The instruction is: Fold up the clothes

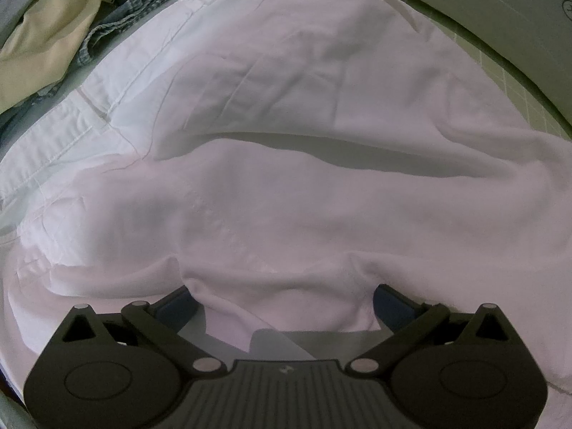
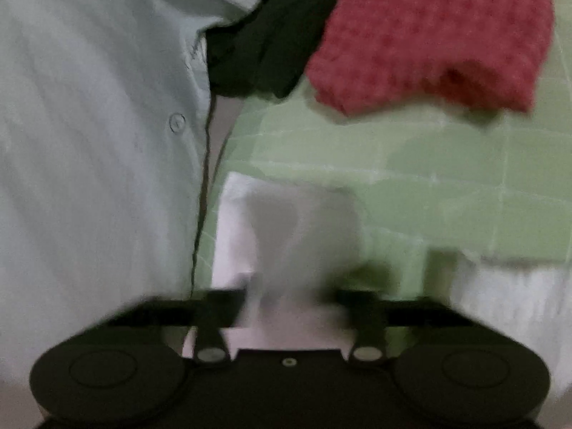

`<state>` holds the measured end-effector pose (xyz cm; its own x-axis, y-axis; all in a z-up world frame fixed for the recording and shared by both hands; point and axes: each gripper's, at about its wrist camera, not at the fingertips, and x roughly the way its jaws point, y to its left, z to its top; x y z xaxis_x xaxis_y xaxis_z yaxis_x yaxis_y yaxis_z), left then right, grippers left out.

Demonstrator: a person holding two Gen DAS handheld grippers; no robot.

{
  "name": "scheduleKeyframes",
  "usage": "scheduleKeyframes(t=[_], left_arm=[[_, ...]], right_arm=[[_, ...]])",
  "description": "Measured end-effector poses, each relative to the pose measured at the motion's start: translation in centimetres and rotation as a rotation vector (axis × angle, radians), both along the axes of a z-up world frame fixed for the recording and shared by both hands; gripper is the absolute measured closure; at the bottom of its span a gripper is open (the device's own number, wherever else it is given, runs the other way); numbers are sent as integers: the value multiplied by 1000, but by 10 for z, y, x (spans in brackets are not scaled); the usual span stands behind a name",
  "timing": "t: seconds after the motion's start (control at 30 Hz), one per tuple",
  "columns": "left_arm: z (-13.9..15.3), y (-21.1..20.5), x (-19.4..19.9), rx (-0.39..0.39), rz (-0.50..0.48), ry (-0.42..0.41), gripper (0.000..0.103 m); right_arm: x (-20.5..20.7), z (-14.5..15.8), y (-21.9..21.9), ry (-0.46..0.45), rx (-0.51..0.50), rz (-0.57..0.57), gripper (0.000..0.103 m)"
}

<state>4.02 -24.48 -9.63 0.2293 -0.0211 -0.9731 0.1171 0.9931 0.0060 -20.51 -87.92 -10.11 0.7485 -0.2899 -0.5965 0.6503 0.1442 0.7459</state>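
Left wrist view: left gripper (image 1: 284, 298) at 6 o'clock, fingers spread wide with a fold of the white garment (image 1: 286, 150) bunched between them, not pinched; beige cloth (image 1: 46, 35) and denim (image 1: 118, 14) at 10 o'clock. Right wrist view, blurred: right gripper (image 2: 291, 304) at 6 o'clock, grip impossible to tell, white fabric (image 2: 286, 236) between the fingers; pale buttoned shirt (image 2: 89, 143) at 9 o'clock, red knit (image 2: 429, 35) at 1 o'clock, dark cloth (image 2: 271, 35) at 12, green mat (image 2: 447, 178) beneath.
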Motion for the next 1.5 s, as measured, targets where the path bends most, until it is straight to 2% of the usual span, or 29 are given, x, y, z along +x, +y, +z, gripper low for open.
scheduleKeyframes(t=[0.03,0.13,0.17,0.23,0.27,0.33,0.4,0.43,0.53,0.6,0.67,0.8,0.9,0.93,1.1,1.27,1.3,1.33,1.43,1.47,1.5], left_arm=[[0,0,0,0,3,0,0],[0,1,0,0,5,-5,0],[0,1,0,-1,5,-7,0],[0,-1,-1,-1,5,-11,0],[-1,-3,-2,-1,5,-13,0],[-2,-5,-3,-1,4,-16,0],[-2,-5,-3,-2,5,-18,0],[-2,-5,-4,-2,8,-20,0],[-2,-6,-5,1,15,-22,0],[3,-5,-7,-6,10,-29,0],[12,-1,-15,-31,5,-61,0],[35,24,-47,-101,16,-131,0],[38,25,-68,-127,22,-160,0],[40,28,-72,-130,20,-167,0],[52,35,-105,-115,36,-176,0],[58,39,-140,-97,65,-185,0],[59,41,-146,-91,70,-188,0],[60,42,-152,-85,75,-191,0],[62,44,-164,-77,93,-194,0],[62,45,-167,-75,98,-193,0],[62,45,-168,-74,106,-189,0]], right_arm=[[-1,23,4,-2,-102,6,94],[-7,99,29,-20,-491,55,96],[-10,114,35,-29,-569,67,96],[-14,117,36,14,-609,73,92],[-10,106,33,111,-616,75,78],[8,68,23,466,-616,119,50],[14,35,21,732,-587,159,52],[5,29,25,734,-581,170,50],[-34,29,38,589,-544,155,18],[-52,26,43,563,-534,173,17],[-66,24,50,576,-536,198,17],[-94,18,64,574,-526,284,15],[-103,6,67,624,-552,363,14],[-105,2,69,649,-564,390,14],[-107,-5,64,558,-575,468,14],[-82,-6,56,563,-667,589,15],[-77,-7,53,559,-662,610,19],[-72,-9,50,554,-656,631,27],[-66,-13,41,531,-615,654,67],[-68,-13,40,524,-613,646,76],[-73,-12,37,502,-602,653,80]])
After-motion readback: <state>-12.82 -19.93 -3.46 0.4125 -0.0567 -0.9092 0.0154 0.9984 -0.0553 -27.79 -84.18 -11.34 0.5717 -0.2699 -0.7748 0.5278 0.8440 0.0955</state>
